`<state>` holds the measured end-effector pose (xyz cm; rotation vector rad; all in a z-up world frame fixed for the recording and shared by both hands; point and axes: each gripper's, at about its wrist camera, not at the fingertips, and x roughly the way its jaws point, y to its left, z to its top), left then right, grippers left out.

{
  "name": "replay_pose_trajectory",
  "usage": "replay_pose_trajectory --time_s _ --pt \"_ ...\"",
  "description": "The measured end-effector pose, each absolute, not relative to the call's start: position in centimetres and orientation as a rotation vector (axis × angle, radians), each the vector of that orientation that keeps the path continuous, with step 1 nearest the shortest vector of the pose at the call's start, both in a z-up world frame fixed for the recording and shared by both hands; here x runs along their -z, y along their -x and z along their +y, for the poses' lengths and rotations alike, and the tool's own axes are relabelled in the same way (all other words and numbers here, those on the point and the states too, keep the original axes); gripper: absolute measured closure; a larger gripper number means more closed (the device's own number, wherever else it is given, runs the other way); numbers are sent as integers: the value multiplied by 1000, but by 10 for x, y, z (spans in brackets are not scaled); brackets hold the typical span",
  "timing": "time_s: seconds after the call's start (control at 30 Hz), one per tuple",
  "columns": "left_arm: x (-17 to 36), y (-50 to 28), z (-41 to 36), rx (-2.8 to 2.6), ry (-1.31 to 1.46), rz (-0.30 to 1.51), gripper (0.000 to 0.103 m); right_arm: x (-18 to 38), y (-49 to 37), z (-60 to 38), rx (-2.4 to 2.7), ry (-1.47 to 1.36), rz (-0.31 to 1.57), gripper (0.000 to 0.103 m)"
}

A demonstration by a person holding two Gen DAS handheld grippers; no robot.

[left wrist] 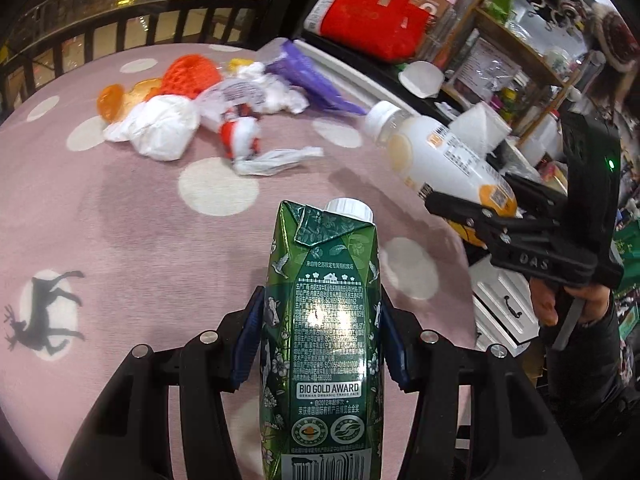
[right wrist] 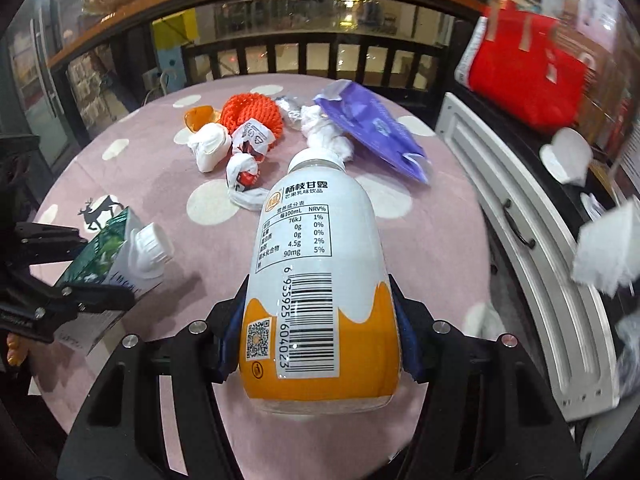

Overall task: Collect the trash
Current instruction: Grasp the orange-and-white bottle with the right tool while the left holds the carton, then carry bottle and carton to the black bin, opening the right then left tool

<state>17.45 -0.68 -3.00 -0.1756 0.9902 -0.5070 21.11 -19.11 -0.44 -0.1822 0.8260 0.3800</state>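
**Carton and bottle gripped, rest of the trash on the table**

Left wrist view only: printed back of the green carton point(left wrist: 320, 320), a hand point(left wrist: 568, 300) on the right tongs' handle, a deer print point(left wrist: 44, 316) on the pink dotted table point(left wrist: 140, 240). Right wrist view only: the bottle's nutrition panel and barcode, a white cabinet with a black handle point(right wrist: 520, 228) beside the table.

Left tongs point(left wrist: 320, 336): about half open, blue pads pressed on both sides of the carton, held above the table, cap end away from the camera. Right tongs point(right wrist: 320, 328): somewhat wider, clamped on the orange base of the white bottle point(right wrist: 316, 248), cap pointing toward the pile.

Counted: one carton, one bottle, both in the tongs. On the table's far side: one orange net point(right wrist: 252, 116), one purple pouch point(right wrist: 372, 128), one orange plastic cup point(right wrist: 198, 118), several white crumpled wrappers point(right wrist: 208, 146), exact number unclear.
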Motion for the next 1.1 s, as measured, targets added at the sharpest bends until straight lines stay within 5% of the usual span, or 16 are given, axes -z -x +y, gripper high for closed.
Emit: replay_pose_trajectory --time_s 0.5,1.1 --pt "16 -138 -116 747 86 955 51 40 -111 -333 -56 -38 858 41" --pt "26 -111 -208 881 -17 993 51 233 -169 -368 135 -148 1295 41"
